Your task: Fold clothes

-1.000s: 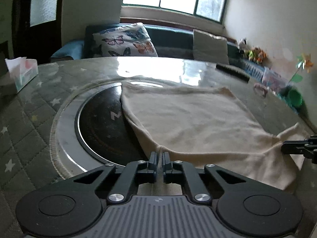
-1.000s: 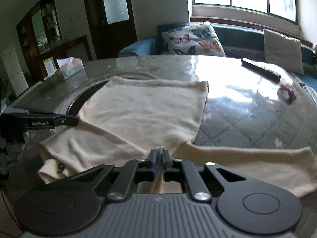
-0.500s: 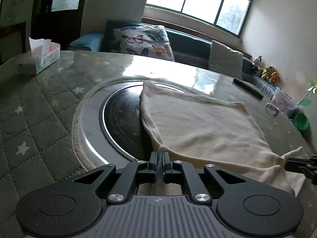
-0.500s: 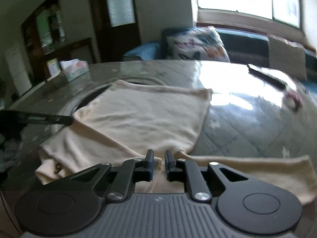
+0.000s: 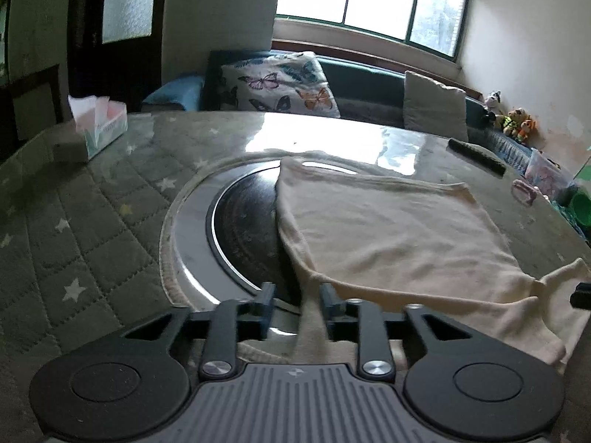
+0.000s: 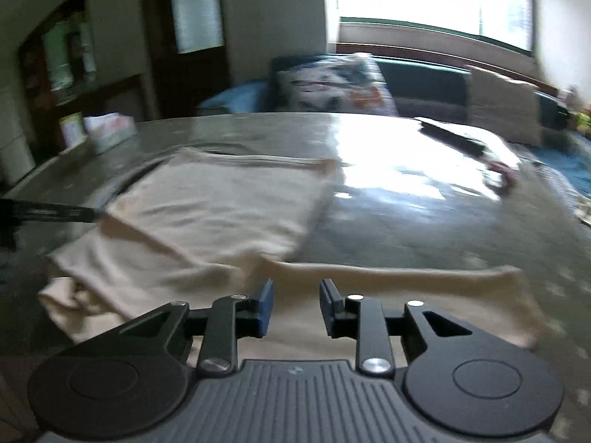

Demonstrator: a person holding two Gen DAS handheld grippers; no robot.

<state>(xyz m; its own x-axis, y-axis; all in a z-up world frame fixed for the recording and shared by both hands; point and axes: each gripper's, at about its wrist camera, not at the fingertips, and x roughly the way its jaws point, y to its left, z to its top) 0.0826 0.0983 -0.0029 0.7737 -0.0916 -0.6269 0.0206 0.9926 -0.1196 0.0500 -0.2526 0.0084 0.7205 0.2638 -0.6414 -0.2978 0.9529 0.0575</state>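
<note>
While the round quilted star-print table fills both views, a cream long-sleeved top lies flat across frame centre, partly over the inset dark round hob. At bottom centre the left gripper is opening, a fold of cloth loose between its jaws. The right gripper is opening over the sleeve, holding nothing. A tissue box sits upper left; no writing is legible.

The round table has a quilted grey-green cover with stars and a sunken round cooktop. A cream garment lies flat ahead of the left claw, partly over the cooktop. Far ahead to its left stands a tissue box; far right lies a dark remote.
</note>
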